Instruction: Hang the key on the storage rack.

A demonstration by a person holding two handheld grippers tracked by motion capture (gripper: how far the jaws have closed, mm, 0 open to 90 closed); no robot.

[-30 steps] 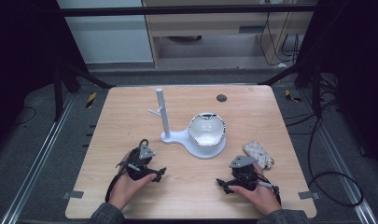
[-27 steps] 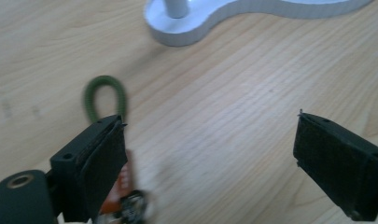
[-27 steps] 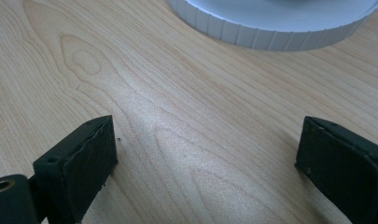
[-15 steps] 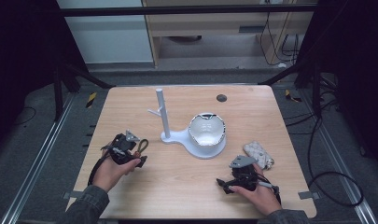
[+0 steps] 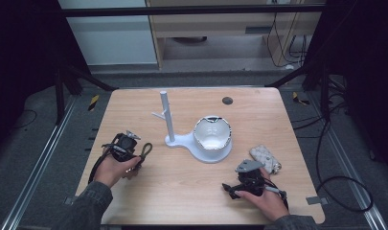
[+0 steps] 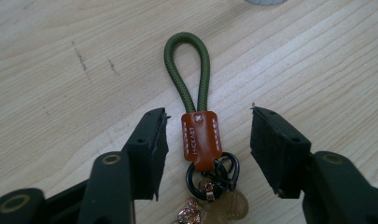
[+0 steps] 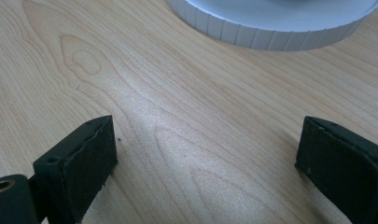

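Left gripper [image 6: 207, 135] shifted across wooden table [image 5: 134, 103], closing

The brown leather tab [image 6: 201, 136] on the green cord loop [image 6: 187, 70] carried small stamped lettering, too small to read.

The keychain's rope loop [image 6: 187, 70] is olive green, and its leather tab [image 6: 201, 137] is orange-brown with white stitching and pale lettering, above a black ring [image 6: 210, 175]. Both claws have black pads. The tabletop [image 5: 134, 110] is pale wood with a fine grain. The stand [image 5: 170, 124] and bowl [image 5: 211, 136] are white.
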